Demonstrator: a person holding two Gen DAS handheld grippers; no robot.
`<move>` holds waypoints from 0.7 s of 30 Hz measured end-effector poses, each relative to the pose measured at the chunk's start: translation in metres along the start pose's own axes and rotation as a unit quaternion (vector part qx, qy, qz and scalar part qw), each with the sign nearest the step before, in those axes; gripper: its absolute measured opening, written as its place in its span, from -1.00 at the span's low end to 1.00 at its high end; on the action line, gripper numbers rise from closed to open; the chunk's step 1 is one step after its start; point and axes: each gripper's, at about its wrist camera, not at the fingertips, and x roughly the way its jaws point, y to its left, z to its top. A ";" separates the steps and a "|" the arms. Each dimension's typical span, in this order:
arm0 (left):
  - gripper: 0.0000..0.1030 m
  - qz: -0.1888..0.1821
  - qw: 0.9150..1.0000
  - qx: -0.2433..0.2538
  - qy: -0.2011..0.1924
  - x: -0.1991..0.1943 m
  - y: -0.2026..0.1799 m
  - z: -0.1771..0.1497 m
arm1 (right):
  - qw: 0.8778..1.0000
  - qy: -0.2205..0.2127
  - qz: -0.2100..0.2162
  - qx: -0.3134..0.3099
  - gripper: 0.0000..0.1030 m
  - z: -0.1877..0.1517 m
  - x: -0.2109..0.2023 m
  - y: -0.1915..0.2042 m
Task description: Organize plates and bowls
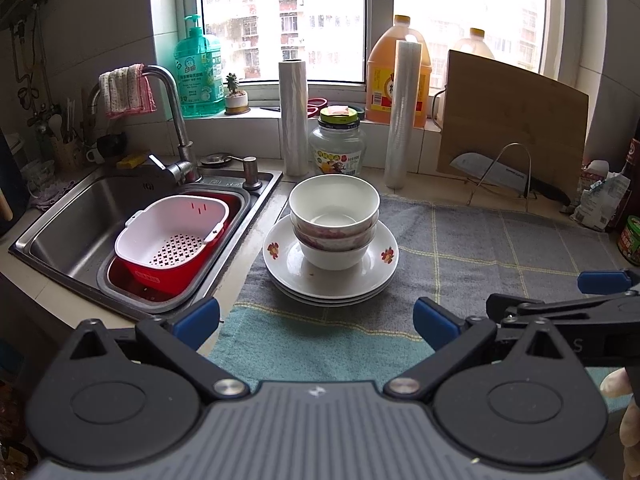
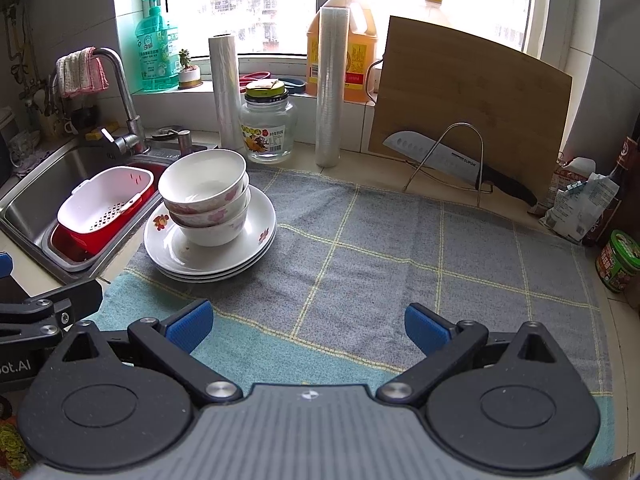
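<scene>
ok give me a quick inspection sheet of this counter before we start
surface: checked cloth covers the counter.
job's things: three bowls nested on stacked plates, at the cloth's sink-side edge.
clutter: colander in sink; jar, two film rolls, knife on rack.
grippers: left hand-held gripper open, empty; right hand-held gripper open, empty.
cables: nothing seen.
surroundings: window, oil bottles, cutting board.

Black left gripper (image 1: 316, 322), black right gripper (image 2: 306, 326), blue fingertip pads (image 2: 190, 326), silver pivot screws, ribbed grey housing
</scene>
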 end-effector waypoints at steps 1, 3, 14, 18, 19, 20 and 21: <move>0.98 0.001 1.000 0.001 0.000 0.000 0.000 0.000 | 1.000 0.000 0.000 0.000 1.00 0.000 0.000 0.000; 0.98 0.000 1.000 0.000 0.000 0.000 0.000 0.000 | 1.000 0.001 -0.001 0.000 1.00 0.001 0.001 0.000; 0.98 0.006 1.000 -0.001 0.000 0.000 0.001 0.002 | 1.000 0.000 -0.002 -0.002 1.00 0.002 0.003 0.001; 0.98 0.007 1.000 -0.001 0.002 0.001 0.001 0.002 | 1.000 0.001 -0.003 -0.002 1.00 0.003 0.004 0.002; 0.98 0.007 1.000 -0.001 0.002 0.001 0.000 0.002 | 1.000 0.002 -0.003 -0.002 1.00 0.003 0.004 0.002; 0.98 0.007 1.000 -0.001 0.002 0.001 0.000 0.002 | 1.000 0.003 -0.003 -0.002 1.00 0.003 0.005 0.001; 0.98 0.007 1.000 -0.002 0.002 0.001 0.000 0.002 | 1.000 0.003 -0.003 -0.002 1.00 0.003 0.005 0.001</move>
